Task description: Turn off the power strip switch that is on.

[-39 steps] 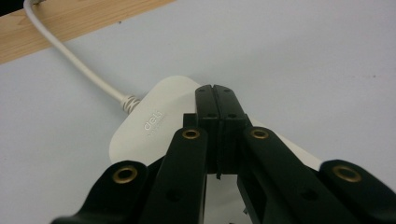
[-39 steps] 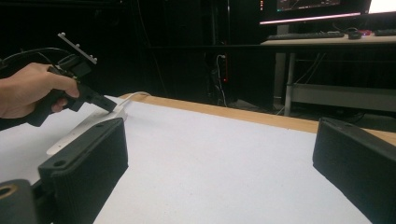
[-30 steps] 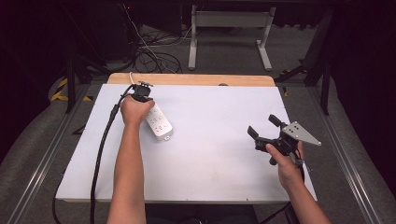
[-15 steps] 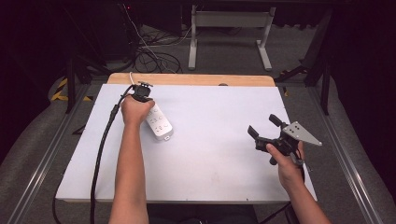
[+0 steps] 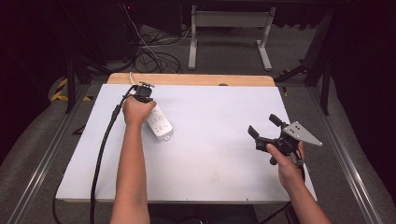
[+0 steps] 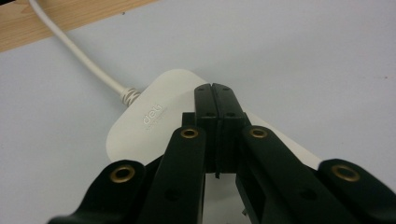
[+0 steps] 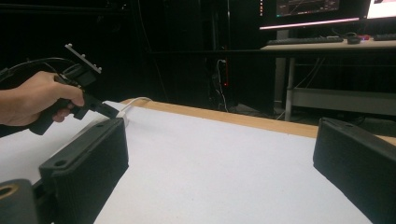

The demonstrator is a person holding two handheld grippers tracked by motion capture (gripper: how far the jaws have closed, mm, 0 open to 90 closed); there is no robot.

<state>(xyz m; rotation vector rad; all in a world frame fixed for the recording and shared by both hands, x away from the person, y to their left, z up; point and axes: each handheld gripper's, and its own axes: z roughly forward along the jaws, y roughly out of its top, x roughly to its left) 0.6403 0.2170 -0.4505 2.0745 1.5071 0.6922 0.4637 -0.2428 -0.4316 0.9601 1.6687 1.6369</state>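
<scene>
Power strip pressed under closed left jaws

The white power strip (image 6: 154,116) is lain directly beneath the left gripper (image 6: 215,93), long axis seemingly running along its shut, empty jaws; the right gripper (image 5: 266,130) is held open well apart.
</scene>
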